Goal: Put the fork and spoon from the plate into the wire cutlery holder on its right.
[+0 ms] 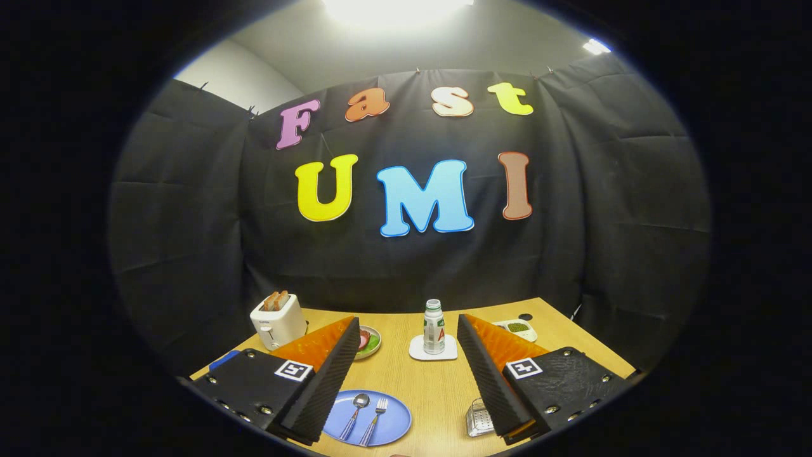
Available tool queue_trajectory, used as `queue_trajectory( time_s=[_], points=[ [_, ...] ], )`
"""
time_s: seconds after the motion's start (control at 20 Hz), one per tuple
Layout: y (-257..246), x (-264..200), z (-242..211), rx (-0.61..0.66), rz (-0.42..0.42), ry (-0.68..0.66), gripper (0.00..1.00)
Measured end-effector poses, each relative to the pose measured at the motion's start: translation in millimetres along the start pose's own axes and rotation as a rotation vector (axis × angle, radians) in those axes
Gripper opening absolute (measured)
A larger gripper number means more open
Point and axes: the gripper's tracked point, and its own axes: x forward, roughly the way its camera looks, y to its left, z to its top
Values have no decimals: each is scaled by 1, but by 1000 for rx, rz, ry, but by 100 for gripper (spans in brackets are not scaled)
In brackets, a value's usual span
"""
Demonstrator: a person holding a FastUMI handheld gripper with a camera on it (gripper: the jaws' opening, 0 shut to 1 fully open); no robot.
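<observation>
A blue plate (pixel 393 422) lies on the wooden table between my fingers, close to the left one. On it a spoon (pixel 355 414) and a fork (pixel 375 419) rest side by side, handles pointing toward me. The wire cutlery holder (pixel 479 419) stands to the plate's right, partly hidden behind my right finger. My gripper (pixel 409 327) hovers above the table, open wide, with nothing between its fingers.
A small bottle (pixel 434 327) stands on a white coaster (pixel 433 350) mid-table beyond the fingers. A white toaster (pixel 278 320) with bread sits at the far left, a small plate of food (pixel 369 341) beside it. A white dish (pixel 520 329) with green food sits far right.
</observation>
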Motion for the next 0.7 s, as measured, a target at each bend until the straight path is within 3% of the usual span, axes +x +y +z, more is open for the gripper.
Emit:
queue_trajectory(
  time_s=[0.45, 0.7],
  points=[
    [16, 13, -58, -5, 20, 142, 95],
    [31, 19, -111, -5, 50, 305, 95]
  ],
)
